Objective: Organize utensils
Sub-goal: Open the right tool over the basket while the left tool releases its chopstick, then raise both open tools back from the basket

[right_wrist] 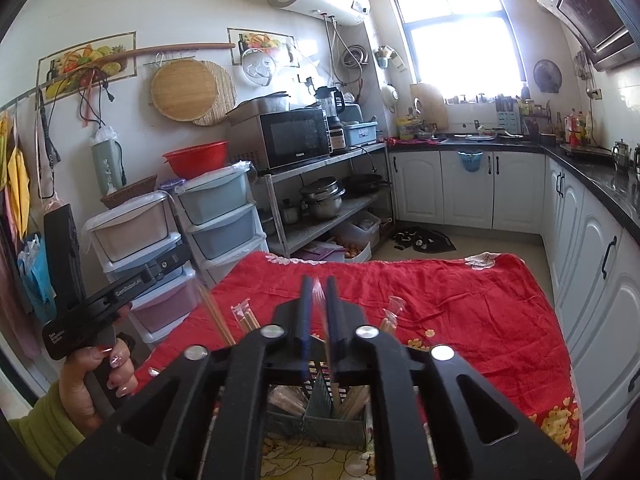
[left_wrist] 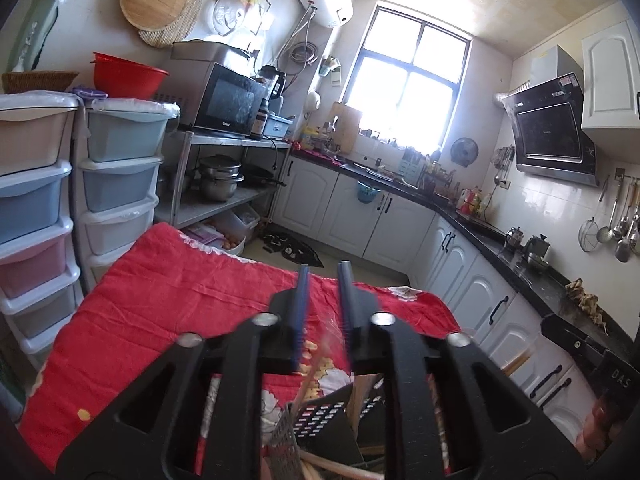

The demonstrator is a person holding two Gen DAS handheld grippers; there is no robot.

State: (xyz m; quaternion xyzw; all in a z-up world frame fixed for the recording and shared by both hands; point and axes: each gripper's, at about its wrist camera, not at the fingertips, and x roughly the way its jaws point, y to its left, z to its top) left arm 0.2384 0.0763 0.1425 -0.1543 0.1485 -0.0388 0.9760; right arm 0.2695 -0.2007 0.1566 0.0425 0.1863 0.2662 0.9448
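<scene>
My right gripper [right_wrist: 319, 296] is pinched narrow on a pair of chopsticks in a clear wrapper [right_wrist: 318, 292]; the wrapper's tip shows between the blue pads. Straight below it, toward six o'clock, the perforated utensil holder [right_wrist: 316, 412] sits on the red quilt [right_wrist: 460, 304], already with chopsticks in its compartments. More wrapped chopsticks [right_wrist: 244, 316] stand up at ten o'clock from my fingers.

My left gripper [left_wrist: 324, 276] has its jaws a moderate gap apart; a blurred wrapper and chopstick [left_wrist: 320, 356] lie low in that gap, but I cannot tell whether the pads grip them. The same holder [left_wrist: 320, 420] is at six o'clock beneath it.
</scene>
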